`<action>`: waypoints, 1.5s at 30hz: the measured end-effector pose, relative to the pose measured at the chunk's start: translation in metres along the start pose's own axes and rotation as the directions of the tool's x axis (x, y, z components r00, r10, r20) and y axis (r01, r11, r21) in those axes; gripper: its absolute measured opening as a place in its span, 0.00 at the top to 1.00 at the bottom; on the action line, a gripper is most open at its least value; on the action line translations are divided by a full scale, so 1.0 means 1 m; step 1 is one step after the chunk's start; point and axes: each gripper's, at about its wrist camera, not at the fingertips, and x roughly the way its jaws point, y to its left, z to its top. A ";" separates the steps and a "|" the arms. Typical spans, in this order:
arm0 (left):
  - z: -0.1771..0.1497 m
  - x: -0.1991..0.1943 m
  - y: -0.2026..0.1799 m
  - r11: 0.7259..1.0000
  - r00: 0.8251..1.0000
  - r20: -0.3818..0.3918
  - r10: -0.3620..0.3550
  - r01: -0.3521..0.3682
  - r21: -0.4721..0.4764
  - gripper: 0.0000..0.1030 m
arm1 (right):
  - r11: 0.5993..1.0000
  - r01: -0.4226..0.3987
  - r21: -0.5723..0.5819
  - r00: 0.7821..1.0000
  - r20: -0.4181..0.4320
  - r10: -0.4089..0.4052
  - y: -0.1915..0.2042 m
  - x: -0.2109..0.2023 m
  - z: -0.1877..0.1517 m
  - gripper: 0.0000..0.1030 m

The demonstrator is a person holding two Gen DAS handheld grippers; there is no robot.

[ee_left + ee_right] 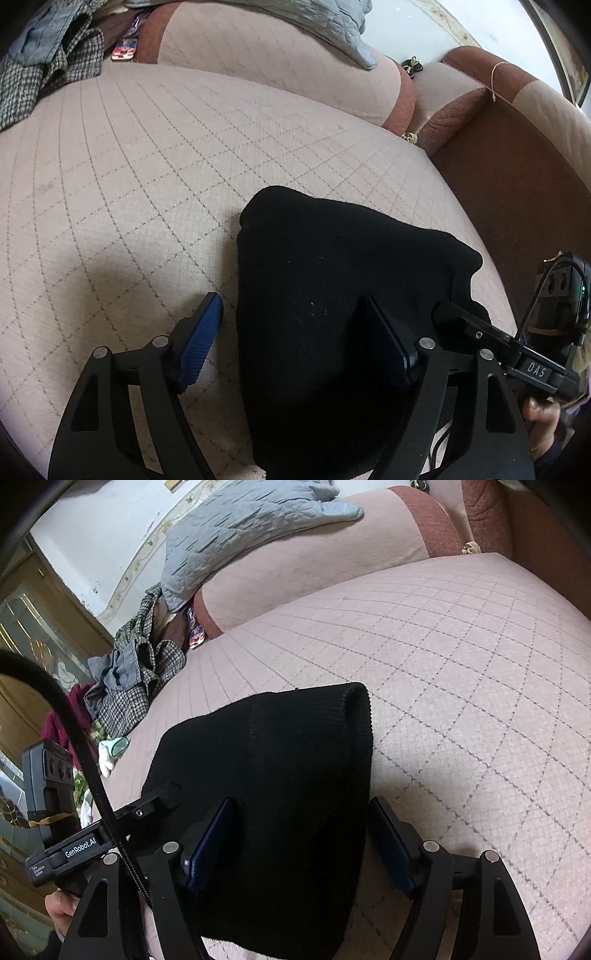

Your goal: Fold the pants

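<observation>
Black pants [332,295] folded into a compact bundle, lying on the pink quilted sofa seat [129,166]. Left gripper [295,332] spread wide, straddling the bundle's left edge, nothing clamped. Right gripper [303,834] likewise released, fingers apart over the bundle's right edge. Checked jacket pile [136,679] at 10 o'clock in the right wrist view, grey quilt [240,528] at 12. No containers visible.

Left wrist view: set low and close over the black pants [332,295], facing forward along the fingers across the quilted sofa seat [147,166] toward the far backrest. Right wrist view: equally near, facing the same seat [461,664], angled leftward. Shared by both: pants, seat, grey quilt [325,26] [240,528].
</observation>
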 end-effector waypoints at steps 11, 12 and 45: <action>0.000 0.006 -0.002 0.999 0.999 -0.013 -0.036 0.036 0.012 0.22 | 1.000 -0.004 -0.022 1.000 0.031 0.004 0.007 0.000 -0.005 0.41; 0.000 0.006 -0.004 0.998 0.999 -0.019 -0.050 0.051 0.027 0.26 | 1.000 -0.009 -0.026 0.999 0.040 0.010 0.008 -0.003 -0.006 0.48; 0.071 0.003 0.061 0.985 0.984 0.044 0.171 -0.170 -0.017 0.44 | 0.990 0.041 -0.134 0.999 0.039 -0.036 0.054 0.061 0.059 0.55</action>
